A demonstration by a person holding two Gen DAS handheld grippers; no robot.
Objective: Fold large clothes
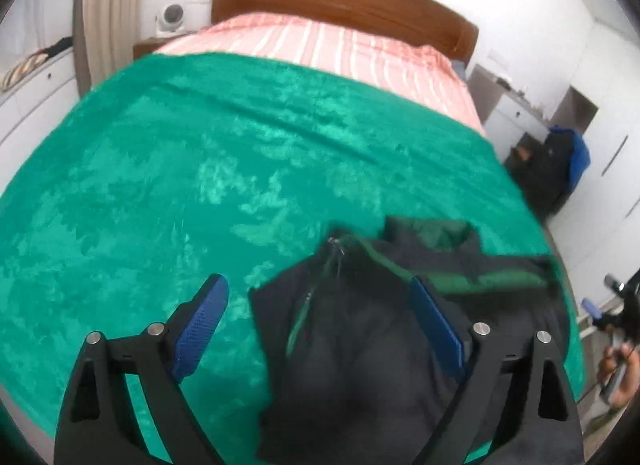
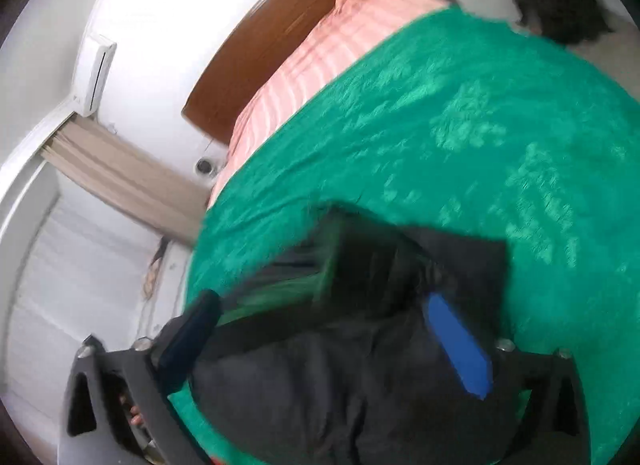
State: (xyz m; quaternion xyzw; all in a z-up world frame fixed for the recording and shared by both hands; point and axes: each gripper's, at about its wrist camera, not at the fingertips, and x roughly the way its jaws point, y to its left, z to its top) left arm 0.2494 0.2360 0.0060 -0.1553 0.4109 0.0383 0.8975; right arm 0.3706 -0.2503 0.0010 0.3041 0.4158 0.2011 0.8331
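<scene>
left hand-held gripper (image 1: 320, 329): jaws wide, holding nothing | right hand-held gripper (image 2: 332, 345): jaws wide, holding nothing | dark jacket (image 1: 360, 345): lying on green blanket (image 1: 160, 185) on the bed (image 1: 360, 49)

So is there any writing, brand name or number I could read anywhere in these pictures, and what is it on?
None can be read.
Dark jacket on the green blanket: no label or print shows.
Wall air conditioner: a small mark at its lower corner, too blurred to read.
Small white device beside the bed: no legible text.
</scene>
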